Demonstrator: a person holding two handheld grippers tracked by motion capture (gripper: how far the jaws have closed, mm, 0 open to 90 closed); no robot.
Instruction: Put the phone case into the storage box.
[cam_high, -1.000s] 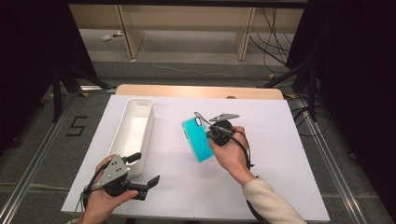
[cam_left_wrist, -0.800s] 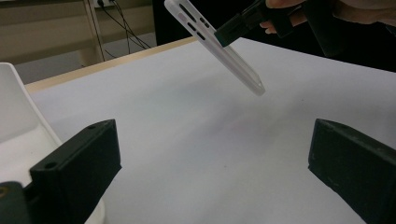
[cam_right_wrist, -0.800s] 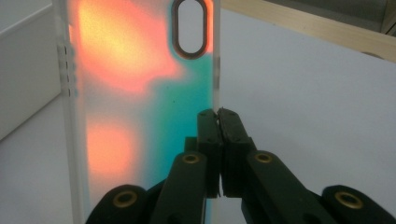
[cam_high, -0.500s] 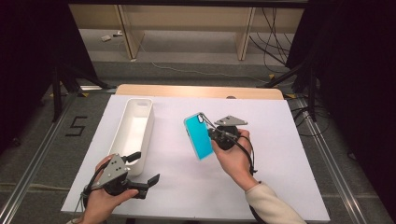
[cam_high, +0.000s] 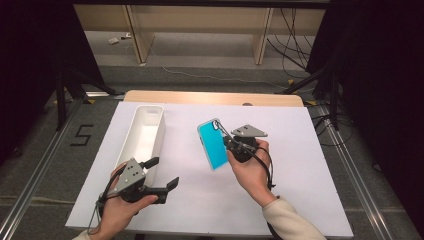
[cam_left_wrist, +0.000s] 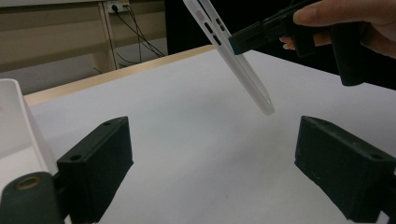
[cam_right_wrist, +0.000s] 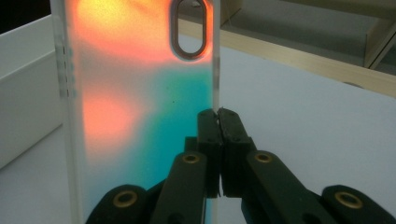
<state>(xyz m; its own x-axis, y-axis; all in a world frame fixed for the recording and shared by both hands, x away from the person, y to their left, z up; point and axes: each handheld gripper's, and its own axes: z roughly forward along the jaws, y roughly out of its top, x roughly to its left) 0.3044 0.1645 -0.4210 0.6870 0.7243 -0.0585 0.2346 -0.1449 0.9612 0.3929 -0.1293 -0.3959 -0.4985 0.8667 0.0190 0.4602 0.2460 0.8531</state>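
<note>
A floor marking (cam_high: 81, 135) reads "5". The right gripper (cam_high: 226, 141) clamps the phone case (cam_high: 214, 145) by its edge, lifted off the table. The left gripper (cam_high: 162, 174) hangs with jaws apart.

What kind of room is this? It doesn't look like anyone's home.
Probably a lab or recording studio. A white-covered table stands between black curtains, cables trail across the floor, and a floor mark reads "5". A person works with a hand-held gripper in each hand.
</note>
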